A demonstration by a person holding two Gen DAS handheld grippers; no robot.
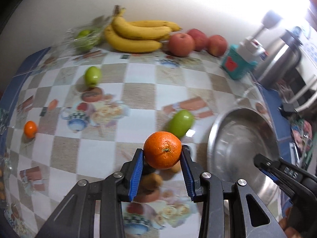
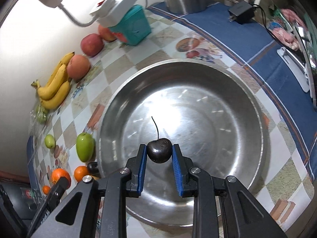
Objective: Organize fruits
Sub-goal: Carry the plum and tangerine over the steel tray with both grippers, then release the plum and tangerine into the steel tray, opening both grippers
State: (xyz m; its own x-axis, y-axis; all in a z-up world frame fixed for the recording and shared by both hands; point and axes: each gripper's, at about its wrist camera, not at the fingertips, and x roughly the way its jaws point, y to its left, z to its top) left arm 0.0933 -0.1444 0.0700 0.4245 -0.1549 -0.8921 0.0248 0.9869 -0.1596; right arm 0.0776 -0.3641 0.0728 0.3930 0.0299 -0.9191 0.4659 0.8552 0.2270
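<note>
My left gripper (image 1: 162, 152) is shut on an orange tangerine (image 1: 162, 150), held above the patterned tablecloth just left of a steel bowl (image 1: 223, 125). My right gripper (image 2: 159, 151) is shut on a dark cherry (image 2: 159, 150) with a thin stem, held over the inside of the steel bowl (image 2: 218, 83), which holds nothing else. The right gripper's tip also shows in the left wrist view, over the bowl (image 1: 259, 158). The left gripper with its tangerine (image 2: 60, 175) shows at the lower left of the right wrist view.
Against the wall lie bananas (image 1: 136, 35), three red apples (image 1: 181, 44) and a bag of green fruit (image 1: 85, 37). Two green fruits (image 1: 180, 123) (image 1: 92, 76) and a small tangerine (image 1: 30, 129) sit on the cloth. A teal box (image 1: 235, 63) and a metal kettle (image 1: 281, 61) stand at the right.
</note>
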